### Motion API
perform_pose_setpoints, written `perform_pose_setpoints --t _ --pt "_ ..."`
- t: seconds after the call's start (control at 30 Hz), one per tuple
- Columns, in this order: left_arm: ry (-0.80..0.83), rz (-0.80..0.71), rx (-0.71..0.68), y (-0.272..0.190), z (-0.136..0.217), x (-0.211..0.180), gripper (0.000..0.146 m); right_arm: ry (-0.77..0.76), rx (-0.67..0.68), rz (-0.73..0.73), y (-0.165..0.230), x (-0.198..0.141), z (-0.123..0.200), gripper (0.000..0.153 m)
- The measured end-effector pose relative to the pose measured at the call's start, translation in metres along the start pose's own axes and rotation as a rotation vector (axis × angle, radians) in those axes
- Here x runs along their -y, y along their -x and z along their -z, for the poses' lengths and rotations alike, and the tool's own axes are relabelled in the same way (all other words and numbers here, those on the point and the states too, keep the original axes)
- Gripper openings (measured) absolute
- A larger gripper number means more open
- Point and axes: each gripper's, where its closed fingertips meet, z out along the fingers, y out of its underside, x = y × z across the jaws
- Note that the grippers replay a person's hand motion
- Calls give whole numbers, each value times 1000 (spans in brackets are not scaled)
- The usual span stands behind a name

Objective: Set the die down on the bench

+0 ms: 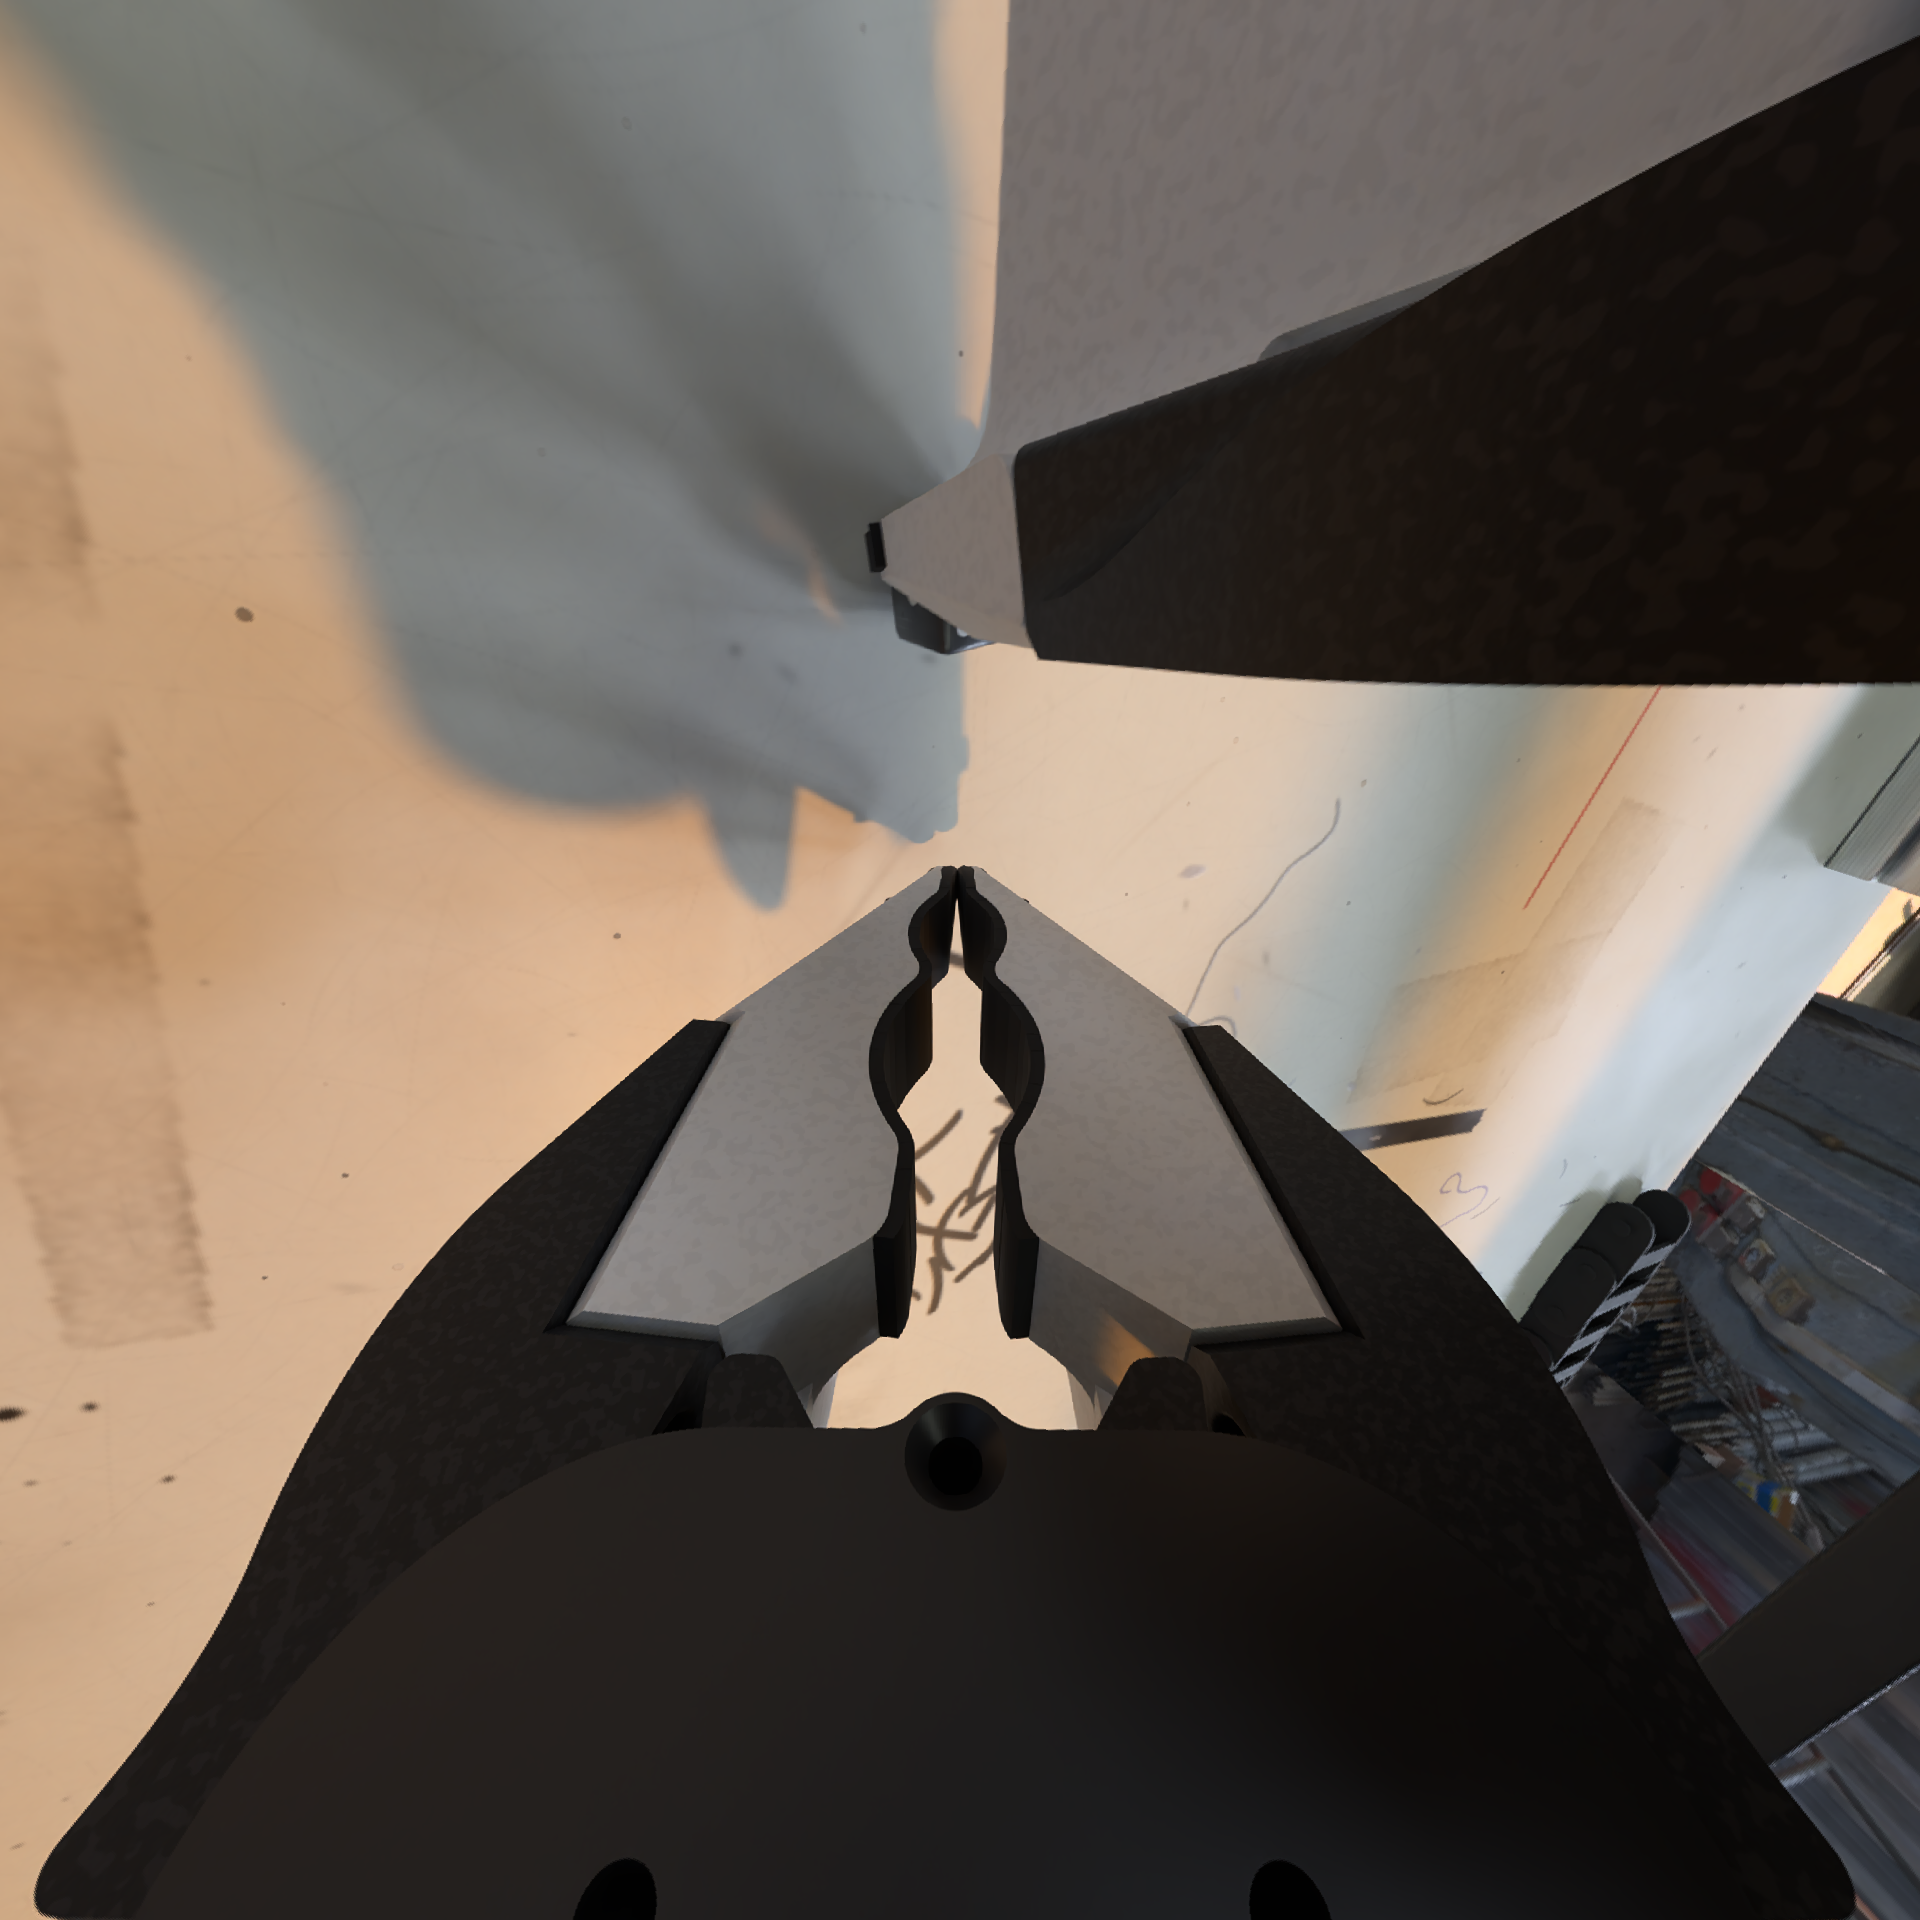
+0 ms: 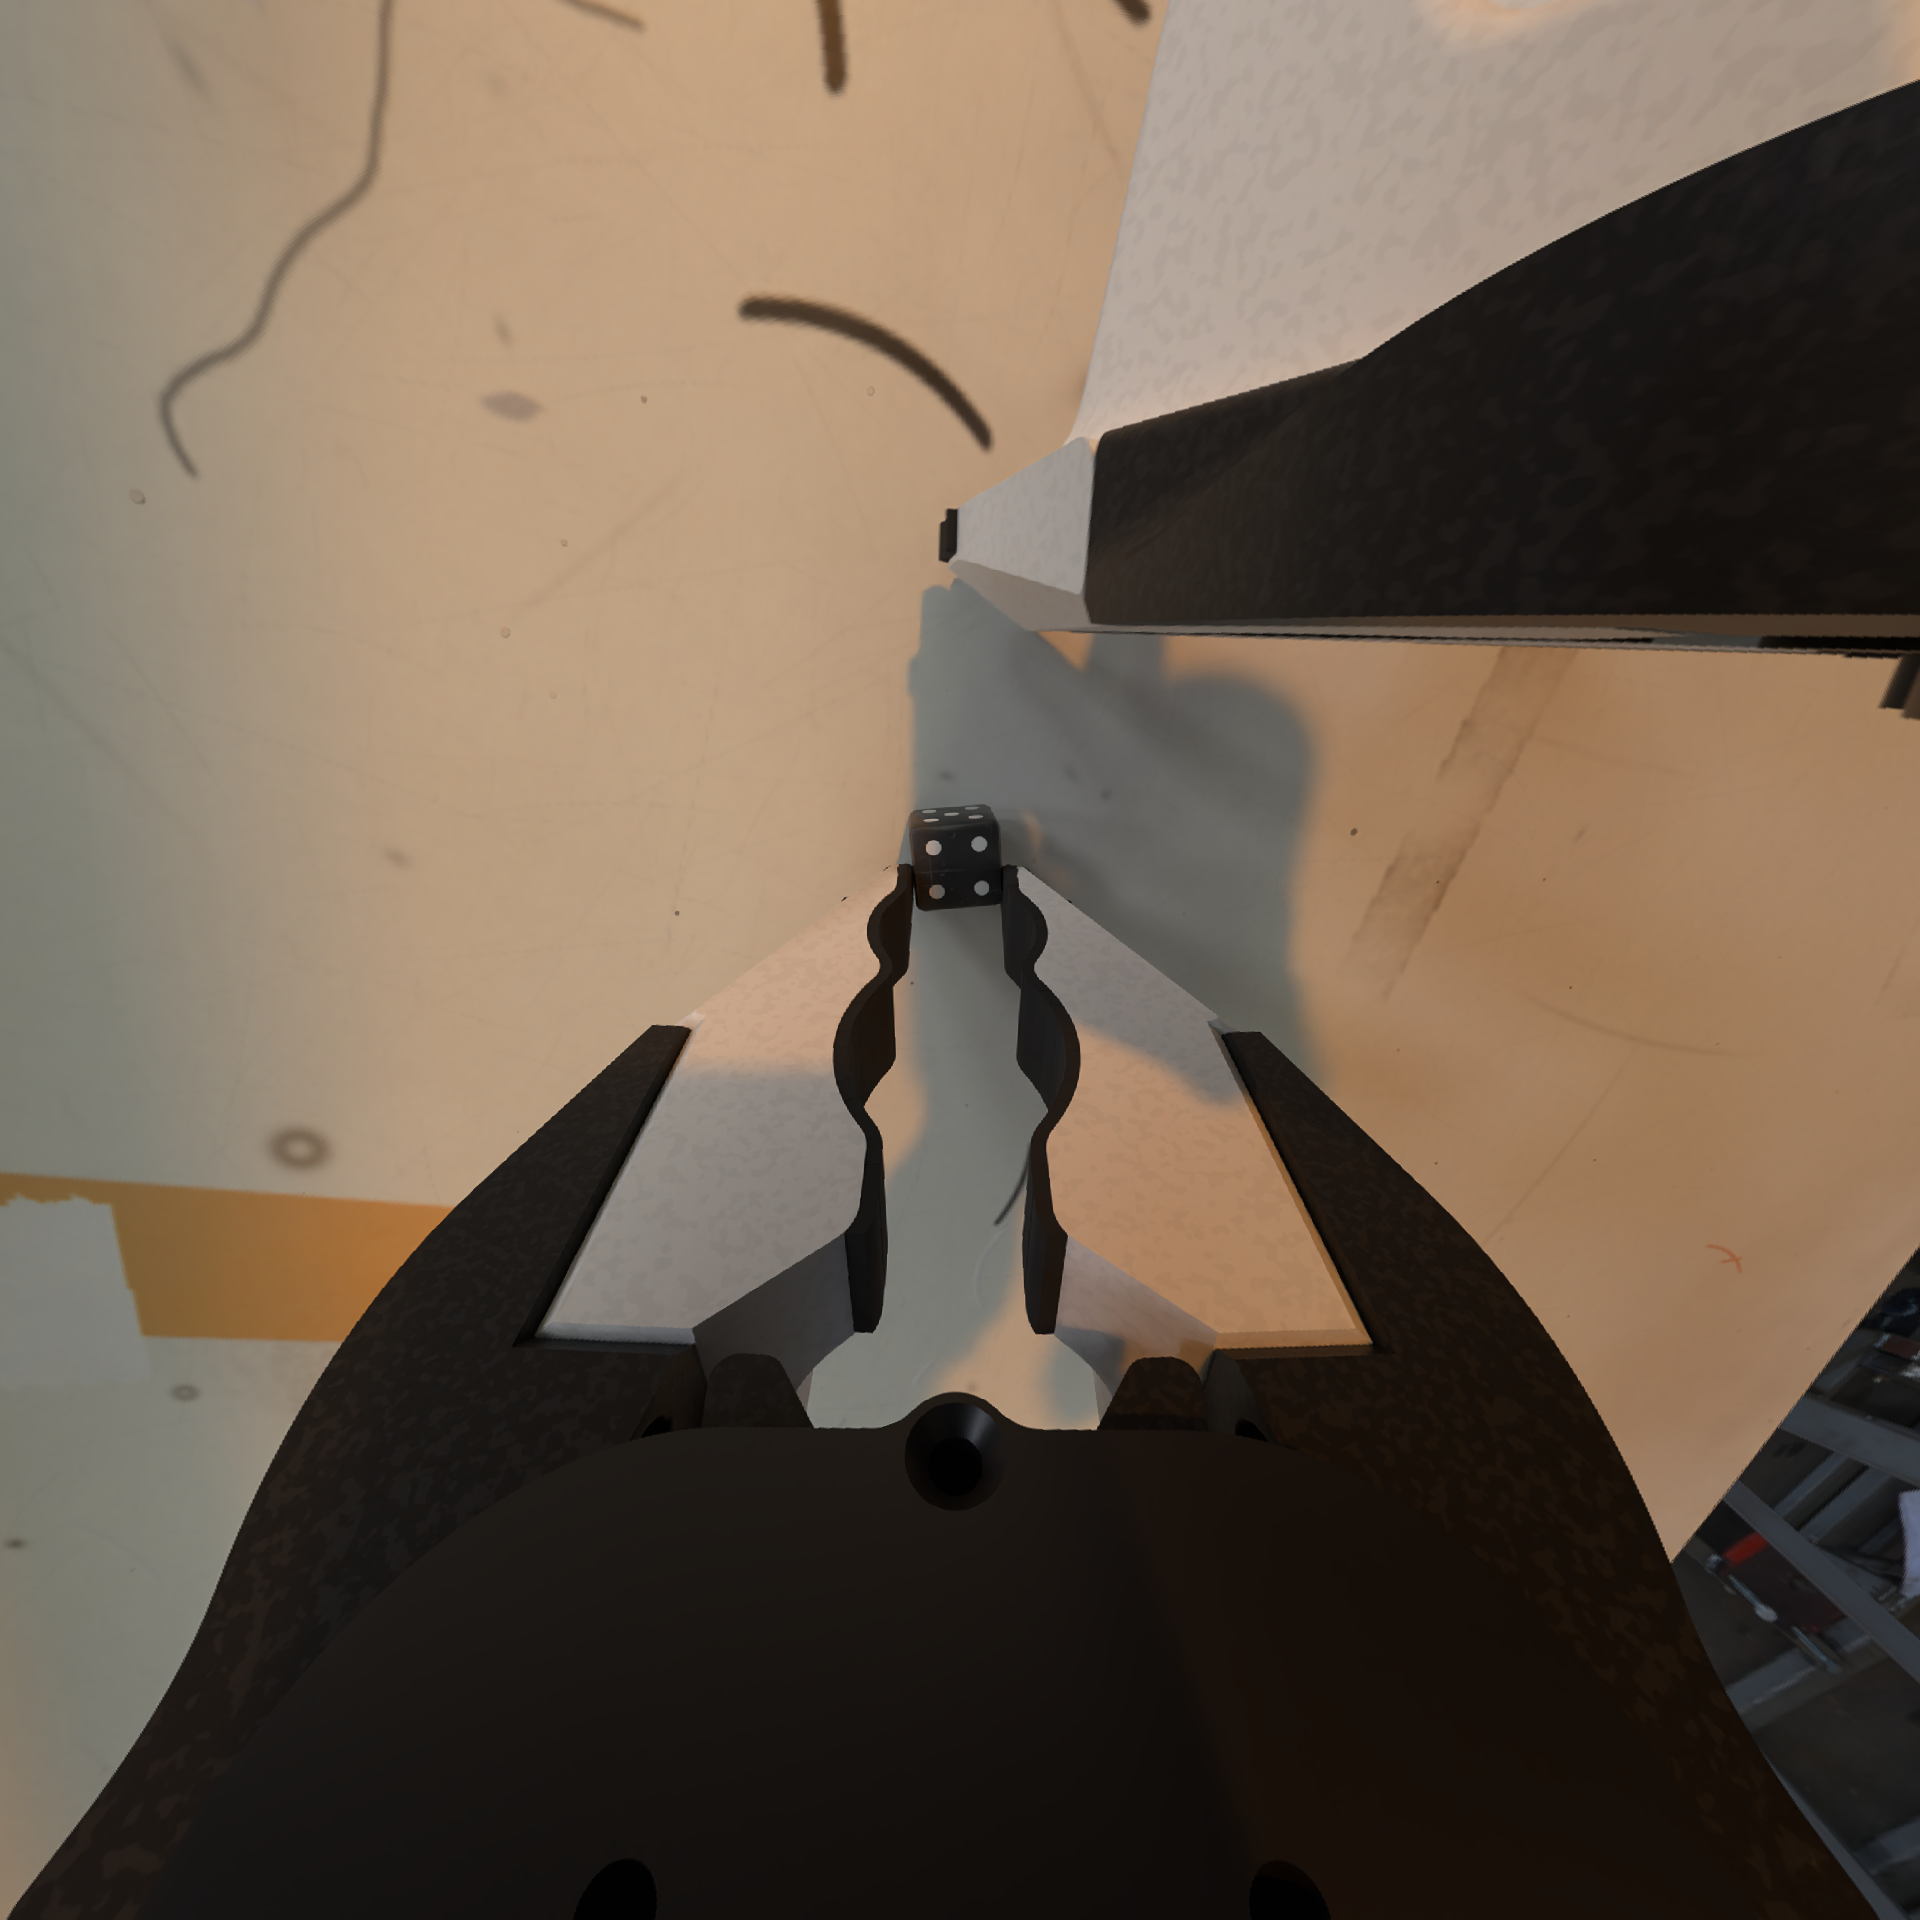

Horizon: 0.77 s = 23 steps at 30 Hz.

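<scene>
My right gripper [image 2: 956, 883] is shut on a small black die [image 2: 956, 847] with white pips. It holds the die by two sides at the fingertips, just above the tan bench [image 2: 520, 675]; I cannot tell if the die touches the bench. My left gripper [image 1: 956, 873] is shut and empty, its tips together over the bench [image 1: 364, 1039]. The right gripper [image 1: 909, 582] also shows at the upper right of the left wrist view, with a dark bit of the die [image 1: 925, 627] at its tips. The left gripper [image 2: 951, 535] shows at the upper right of the right wrist view.
The bench bears dark pen scribbles [image 2: 873, 353] and an orange patch [image 2: 260, 1268]. Its edge runs down the right side, with cluttered shelving [image 1: 1766, 1351] beyond it. The two grippers are close together, and their shadows [image 1: 571, 468] fall on the bench.
</scene>
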Motion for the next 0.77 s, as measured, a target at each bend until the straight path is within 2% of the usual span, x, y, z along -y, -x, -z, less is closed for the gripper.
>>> perform_pose_setpoints --t 0.33,0.4,0.5,0.6,0.77 --pt "5 -4 -2 -2 -1 1 0 -117 -115 32 -8 4 13 22" --pt "4 -4 -6 -2 -1 0 0 -173 -128 1 -8 5 19 17" --pt "1 0 -13 -1 -1 0 0 -252 -123 -102 -5 11 22 0" --pt "4 0 -16 -1 -1 0 0 -301 -129 -175 -3 22 14 0" --pt "10 -2 -15 -1 -1 0 0 -281 -119 -224 -2 27 -3 0"
